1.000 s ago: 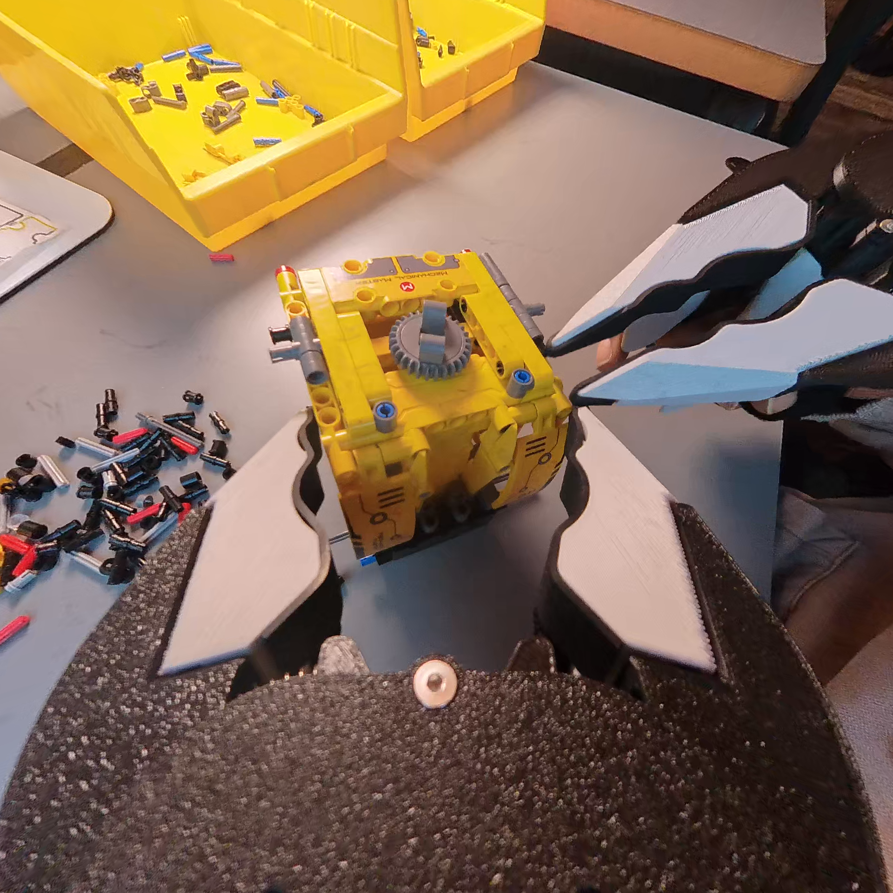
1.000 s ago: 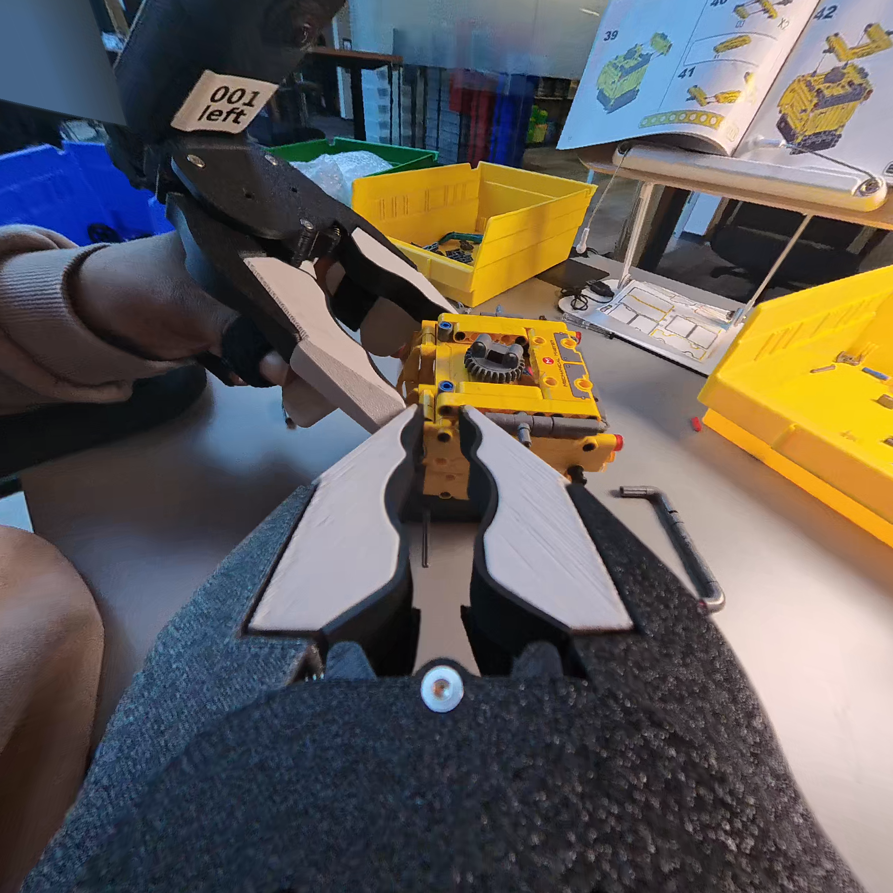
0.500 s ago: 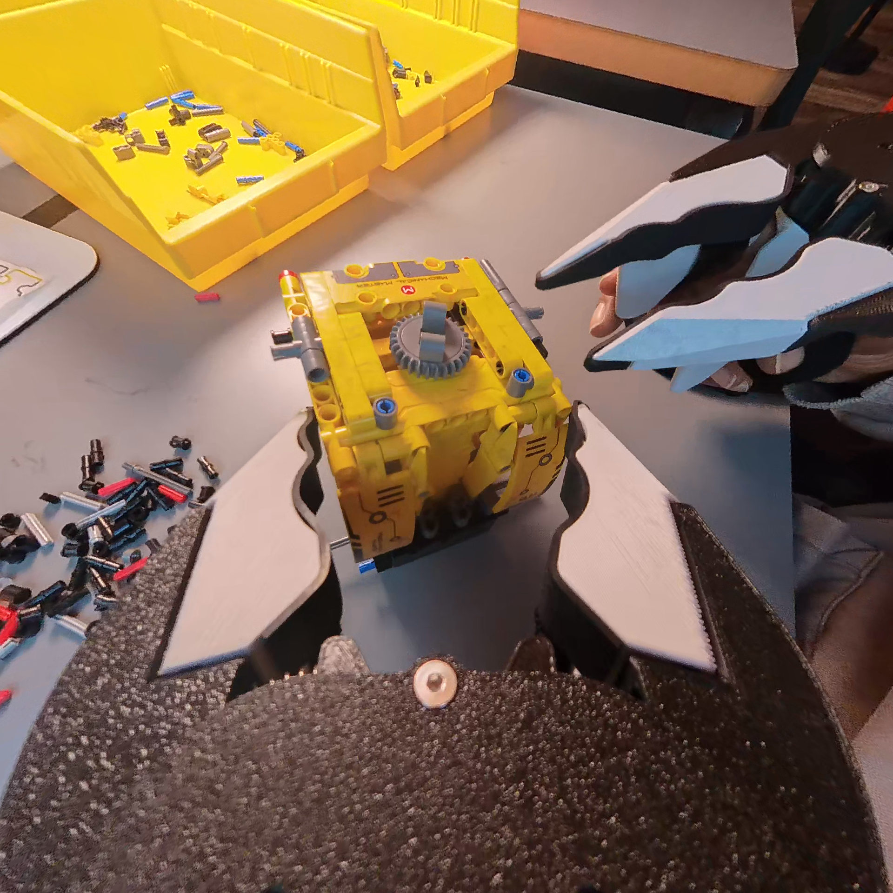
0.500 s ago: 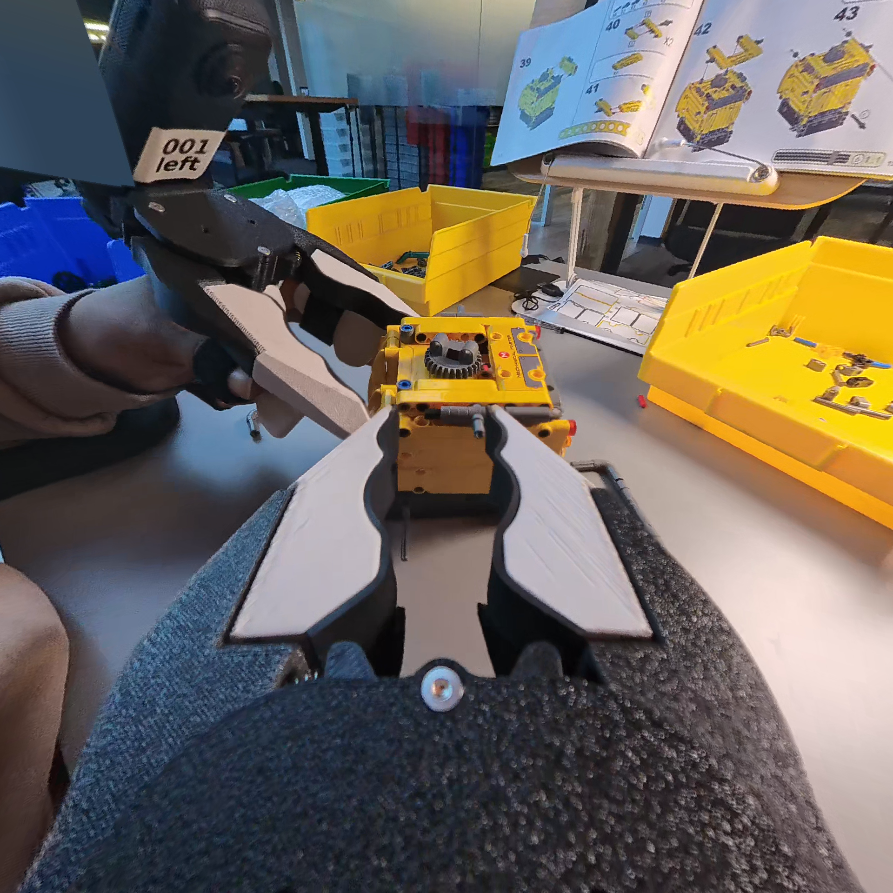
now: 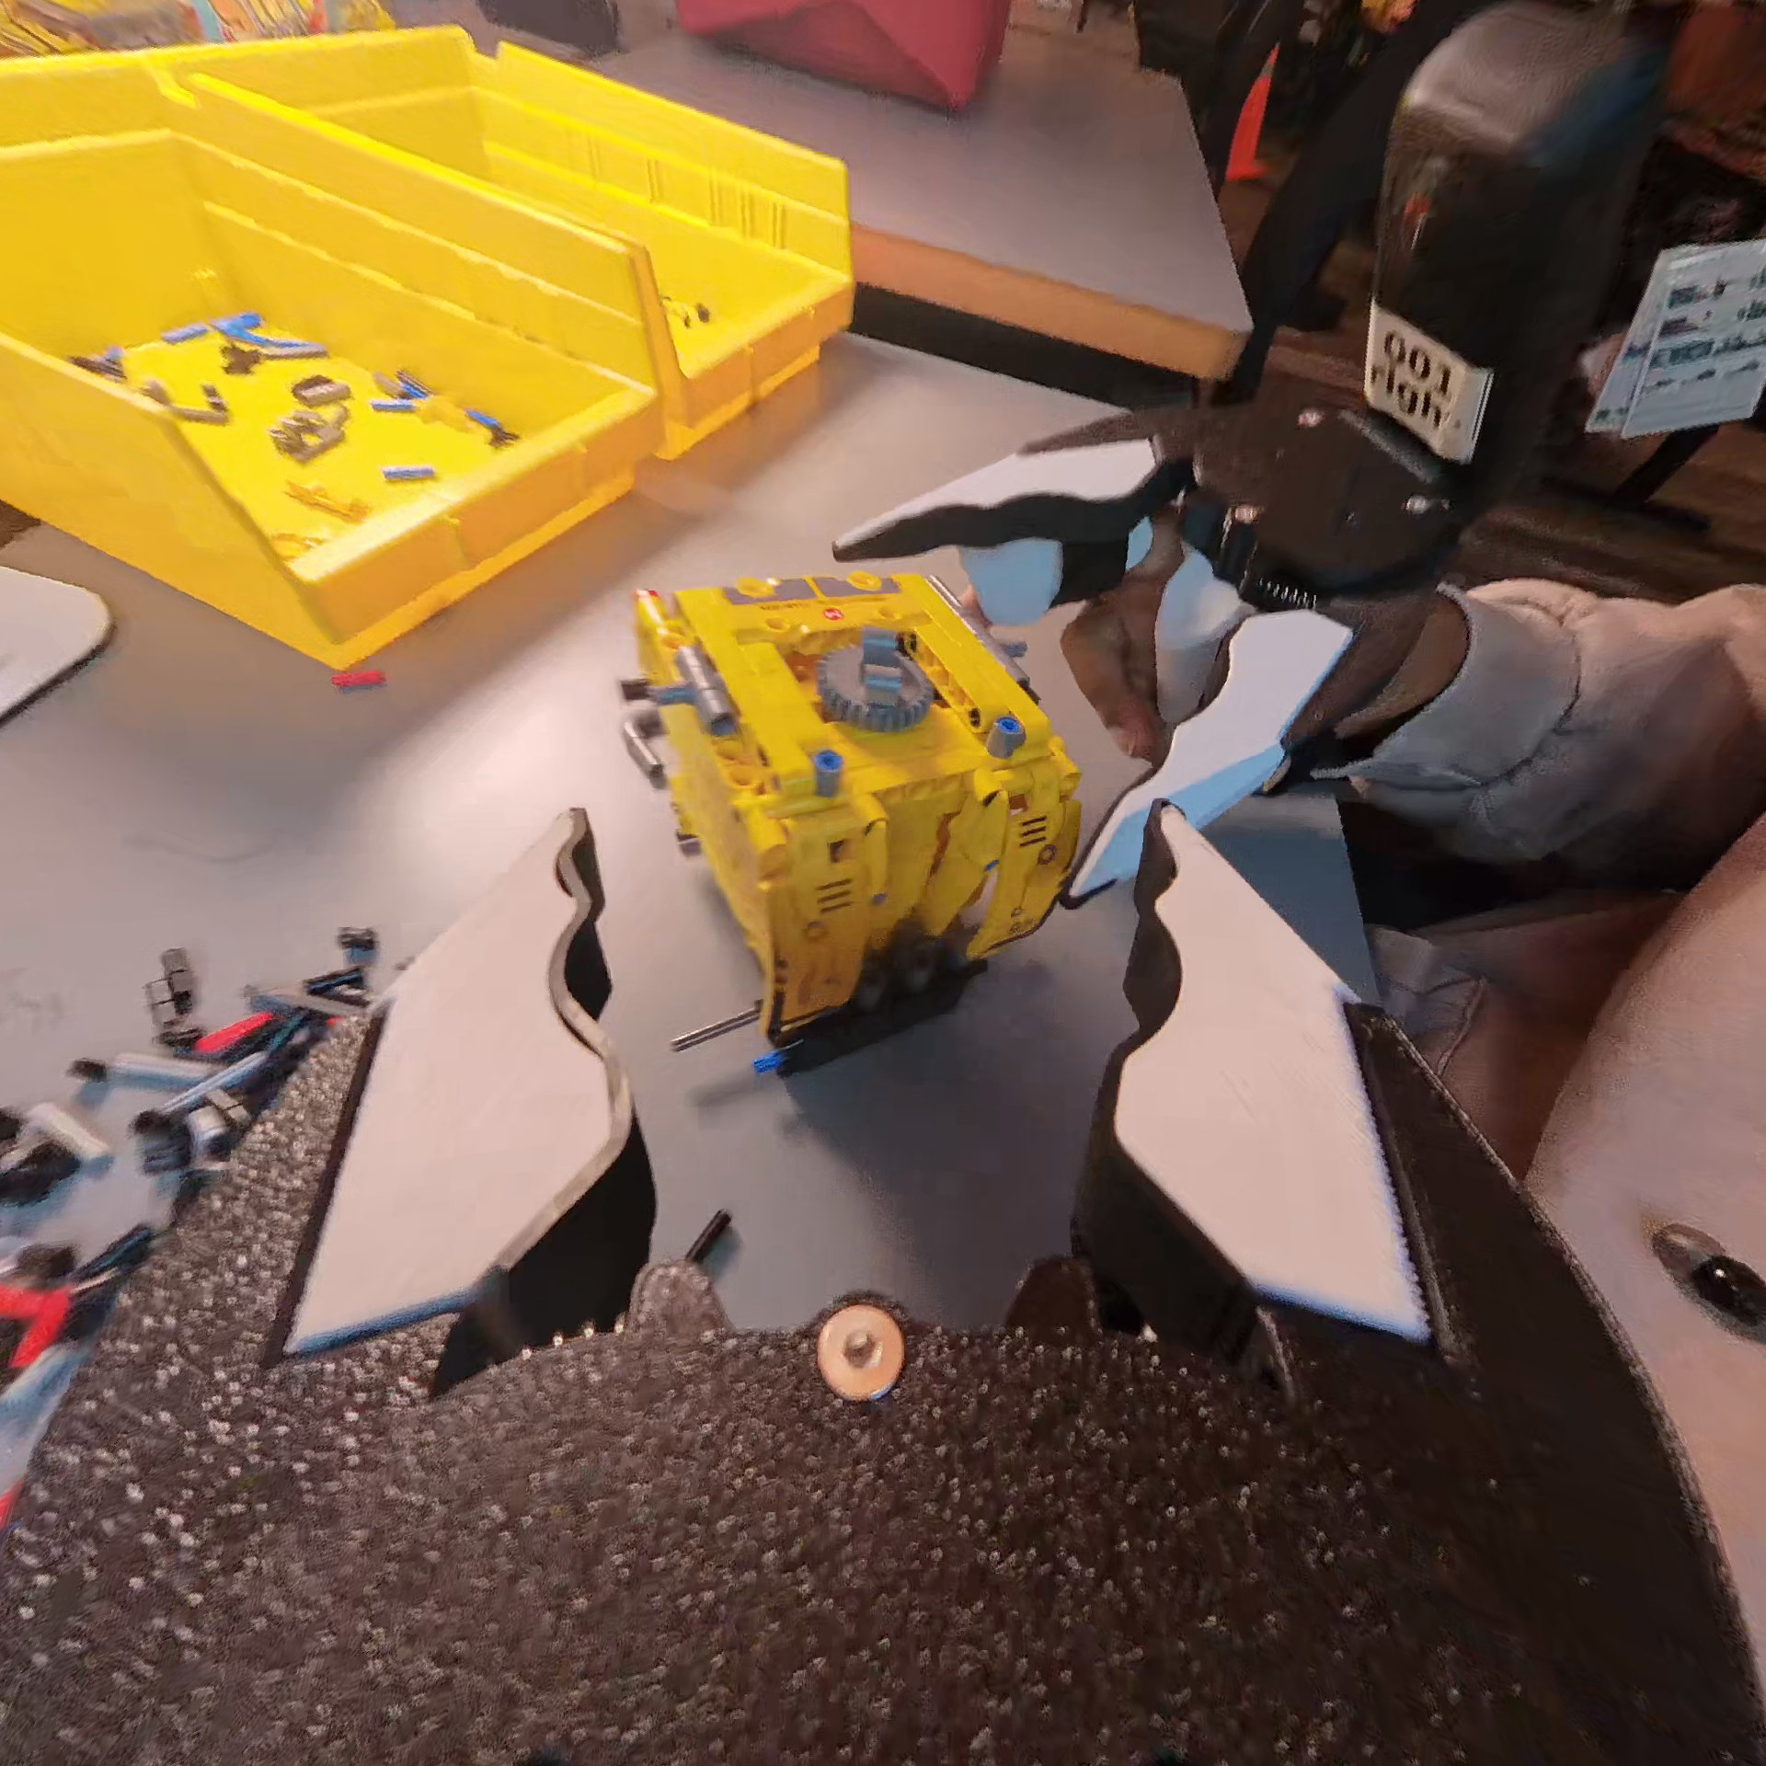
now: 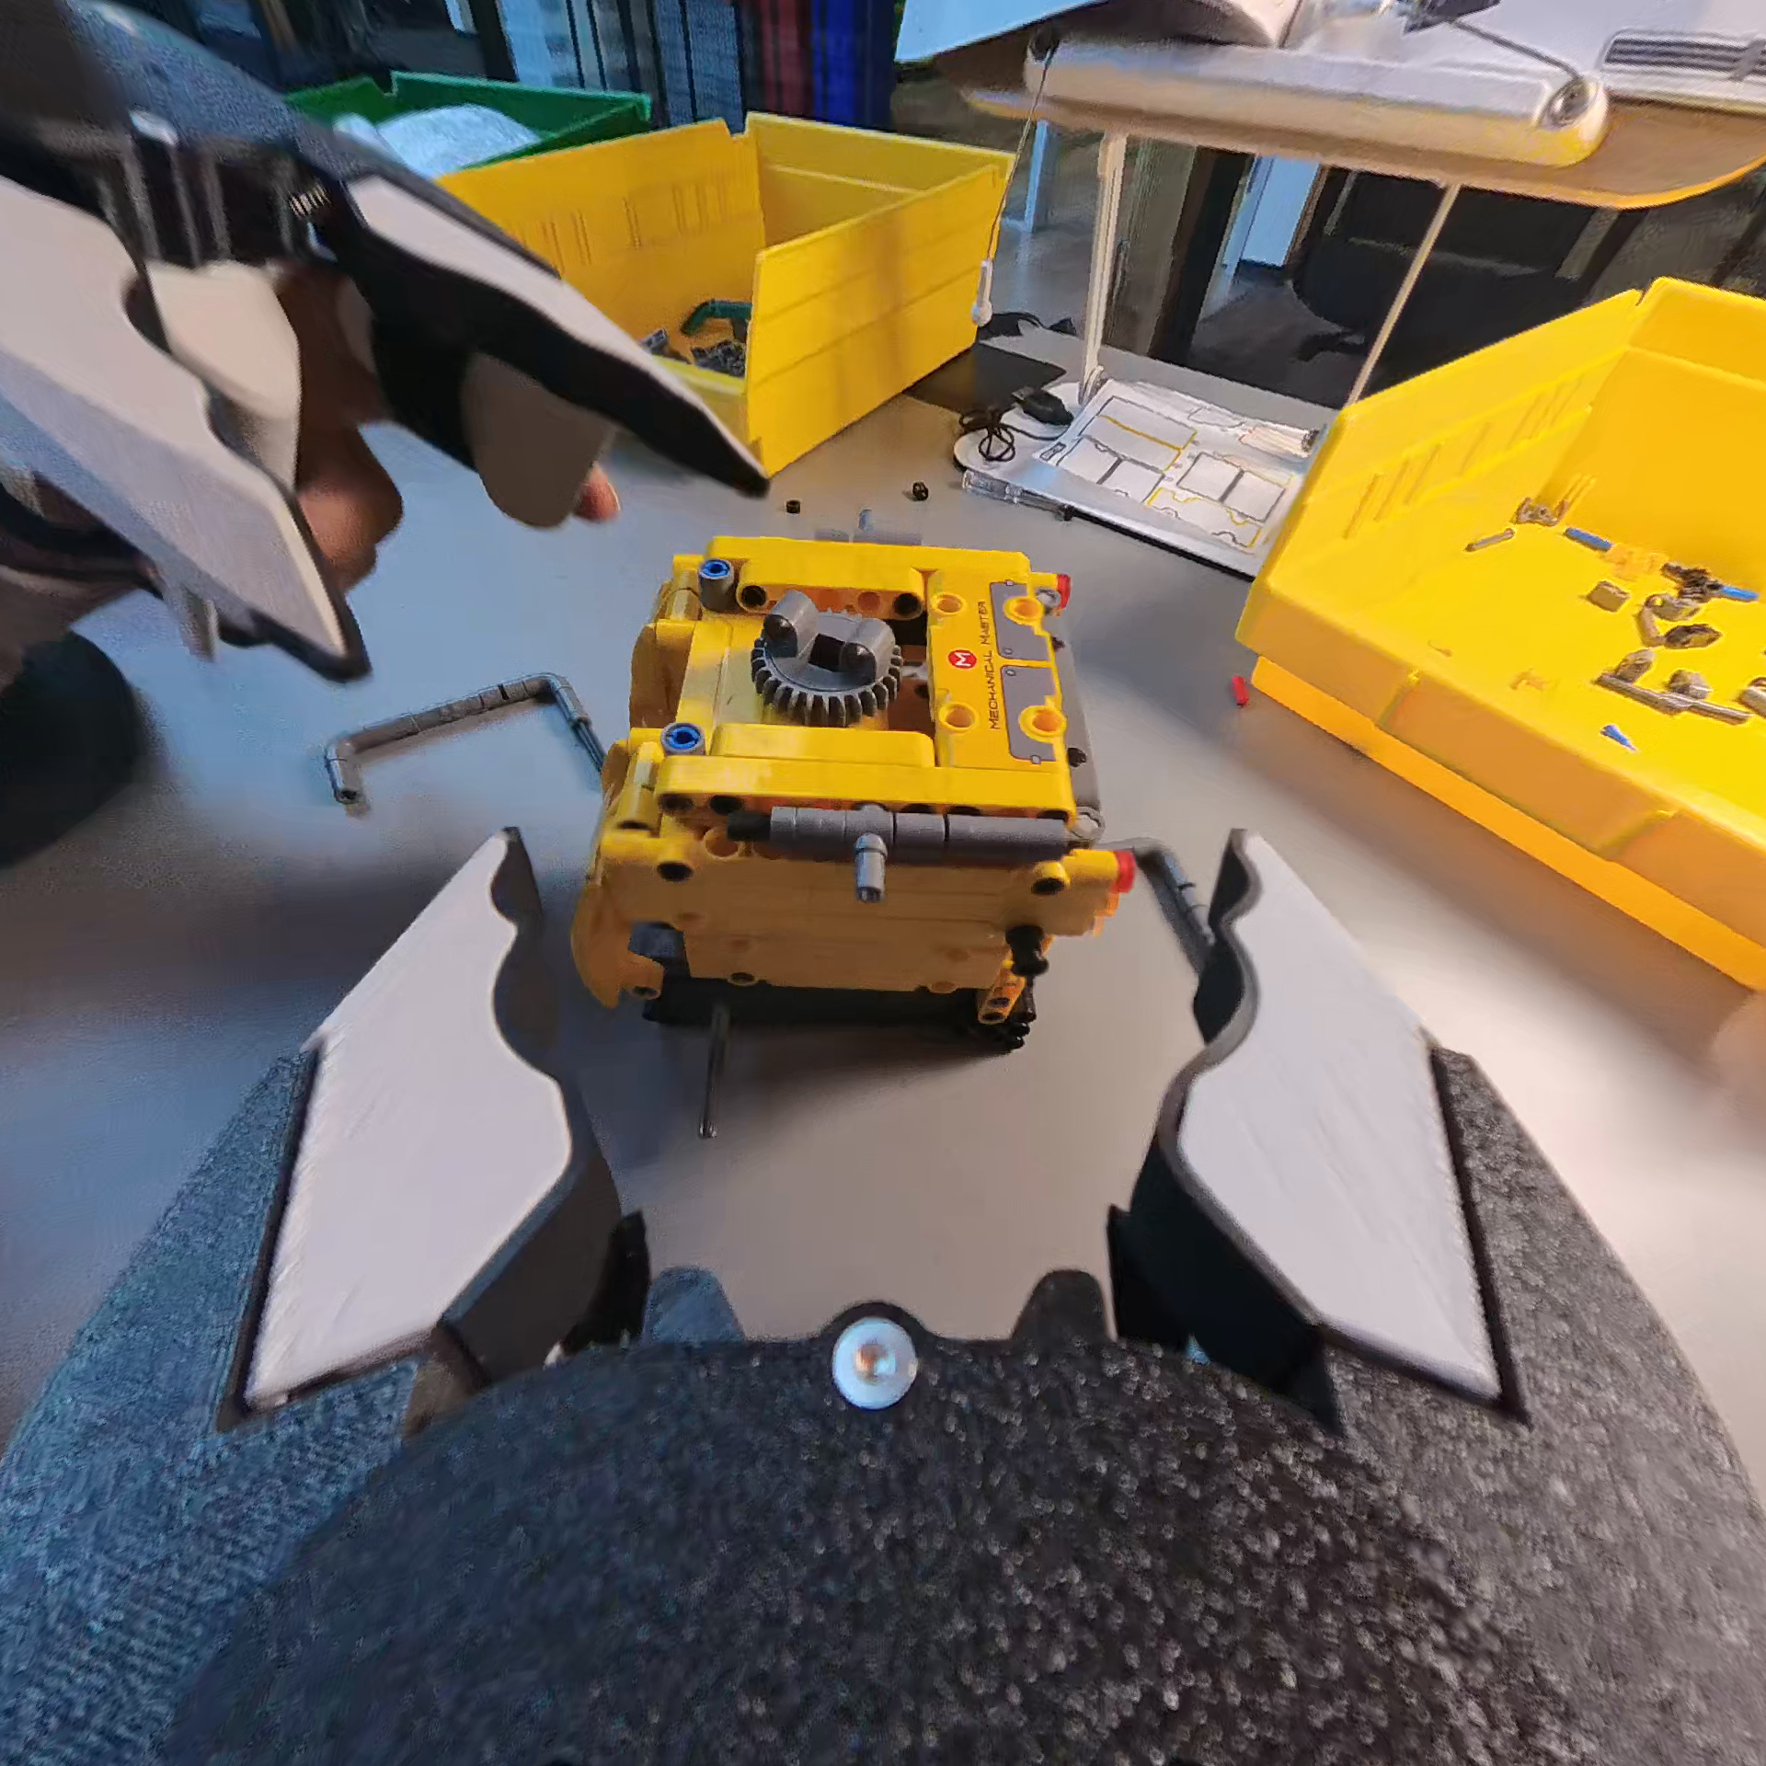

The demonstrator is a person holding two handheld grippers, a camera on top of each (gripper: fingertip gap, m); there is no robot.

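Note:
A yellow brick-built block with a grey gear on top stands on the grey table. My left gripper is open. Its fingers stand on either side of the block with a gap on each side. My right gripper is open wide, its fingers flanking the block without touching it. The right gripper's fingers also show beside the block in the left wrist view. The left gripper's fingers hover above and to the left of the block in the right wrist view.
Yellow bins with small parts stand behind and at the right. Loose black and red pins lie at the left. A grey bent bar lies by the block. A booklet stand and a white sheet are at the back. The grey bent bar sits 15 centimetres or so from the ends of my left fingers.
My left fingers pressed the block's sides before; now they have spread and drawn back from it. My right fingers were nearly together at the block's side and have opened wide.

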